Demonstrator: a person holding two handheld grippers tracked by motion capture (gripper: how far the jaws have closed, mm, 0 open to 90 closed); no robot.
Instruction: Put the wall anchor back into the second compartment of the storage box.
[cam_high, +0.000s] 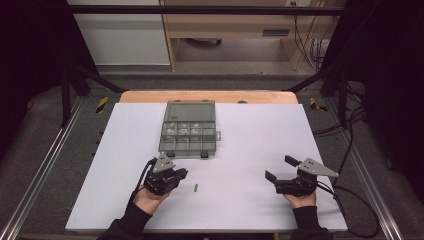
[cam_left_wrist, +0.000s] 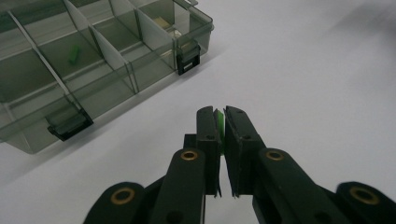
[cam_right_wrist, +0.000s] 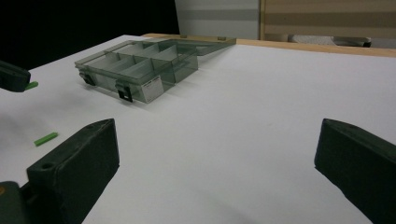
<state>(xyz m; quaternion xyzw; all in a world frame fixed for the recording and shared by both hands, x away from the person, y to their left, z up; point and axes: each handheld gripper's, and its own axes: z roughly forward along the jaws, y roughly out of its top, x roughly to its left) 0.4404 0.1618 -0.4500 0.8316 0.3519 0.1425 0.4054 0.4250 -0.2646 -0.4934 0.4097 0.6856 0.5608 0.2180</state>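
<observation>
From above, the left claw (cam_high: 181, 175) sits just short of the open compartment box (cam_high: 189, 131), with a loose green stick (cam_high: 195, 188) on the white surface (cam_high: 250, 150) beside it. The left gripper view shows that claw clamped on a green piece (cam_left_wrist: 218, 122). In the right gripper view, the right claw (cam_right_wrist: 217, 154) gapes wide, holding nothing.

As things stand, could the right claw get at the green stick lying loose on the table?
Probably yes. The right claw is open and holds nothing, and only bare white table lies between it and the loose green stick; the left claw sits just beside it.
</observation>
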